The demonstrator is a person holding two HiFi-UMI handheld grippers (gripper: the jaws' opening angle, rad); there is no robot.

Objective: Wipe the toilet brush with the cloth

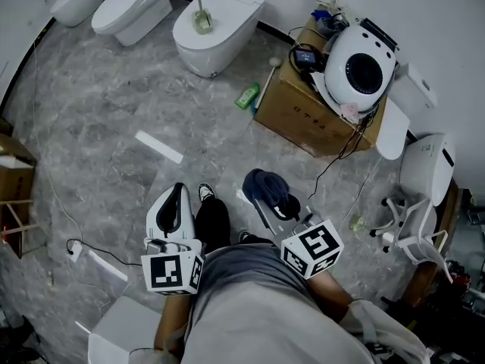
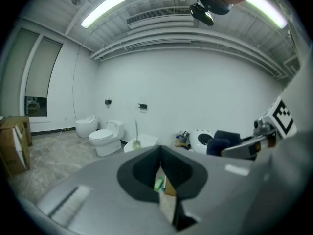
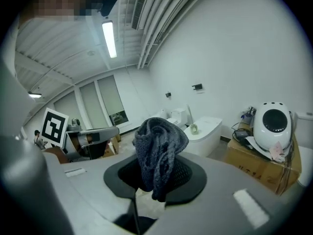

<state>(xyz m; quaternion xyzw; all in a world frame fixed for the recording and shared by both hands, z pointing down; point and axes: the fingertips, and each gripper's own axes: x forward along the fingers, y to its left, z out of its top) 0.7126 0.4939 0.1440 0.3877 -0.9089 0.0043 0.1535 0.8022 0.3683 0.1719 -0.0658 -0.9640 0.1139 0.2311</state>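
Observation:
The toilet brush (image 1: 201, 20) stands in its holder on the closed lid of a white toilet (image 1: 231, 10) at the far side of the room, its handle pointing up. It also shows small in the left gripper view as the toilet brush (image 2: 136, 140) and in the right gripper view as the toilet brush (image 3: 194, 127). My right gripper (image 1: 267, 198) is held near my body, shut on a bunched dark blue cloth (image 1: 267, 186); the cloth (image 3: 159, 148) sticks up between the jaws. My left gripper (image 1: 177, 191) is beside it, shut and holding nothing. Both are far from the brush.
A cardboard box (image 1: 299, 116) with a round white device (image 1: 361, 70) and cables sits right of the toilet. A green bottle (image 1: 247, 95) and a white strip (image 1: 159, 146) lie on the grey floor. Two more toilets (image 1: 132, 10) stand at the far left; white chair parts (image 1: 413, 203) are at the right.

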